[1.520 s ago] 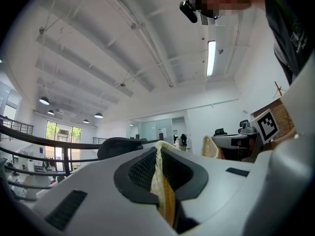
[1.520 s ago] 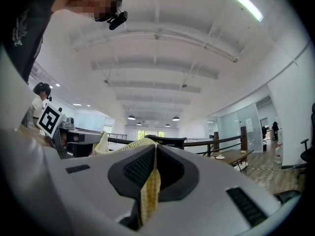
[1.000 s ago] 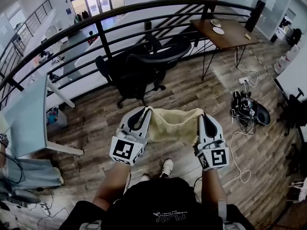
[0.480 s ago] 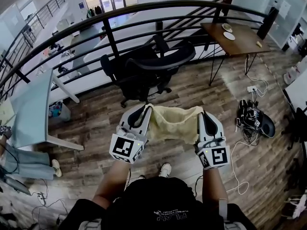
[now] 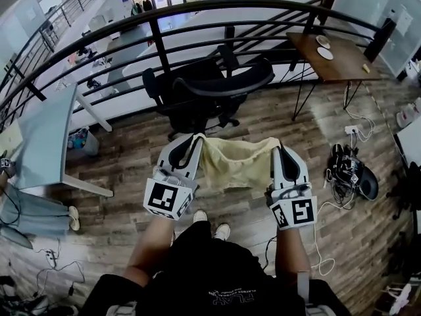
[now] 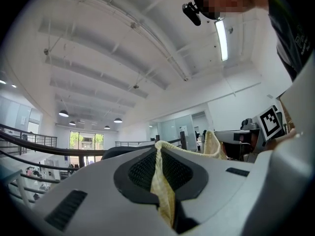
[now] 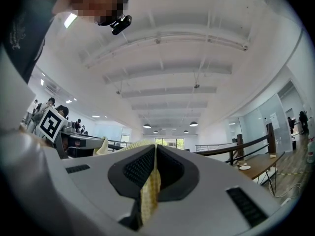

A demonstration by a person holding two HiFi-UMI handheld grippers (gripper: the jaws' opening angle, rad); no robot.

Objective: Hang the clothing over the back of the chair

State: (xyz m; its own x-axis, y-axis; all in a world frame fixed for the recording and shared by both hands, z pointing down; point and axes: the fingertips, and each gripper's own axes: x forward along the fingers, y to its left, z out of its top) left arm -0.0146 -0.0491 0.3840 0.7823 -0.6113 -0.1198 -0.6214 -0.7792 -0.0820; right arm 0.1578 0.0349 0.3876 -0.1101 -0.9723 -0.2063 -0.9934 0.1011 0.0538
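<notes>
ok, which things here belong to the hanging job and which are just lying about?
Job: yellow garment, held by left gripper and right gripper; black office chair.
Lying about: wooden table, plates, floor cables, pale desk.

Clothing spread between two hand-held grippers, with the chair beyond it.

At the centre of the head view, the clothing (image 5: 233, 164) stretches between the left hand-held gripper (image 5: 195, 140), clamped on its left corner, and the right hand-held gripper (image 5: 279, 152), clamped on its right corner. The chair (image 5: 204, 97) stands just above them in the frame, apart from the clothing. The railing (image 5: 197, 10) arcs across the top of the frame behind the chair. At upper right a desk (image 5: 345, 64) beside the railing carries two plates (image 5: 323, 46). A second desk (image 5: 43, 140) fills the left edge. Cables (image 5: 350, 170) lie on the floor (image 5: 118, 209) right of the right hand-held gripper. The person's shoes (image 5: 212, 224) stand on the floor below the clothing.
</notes>
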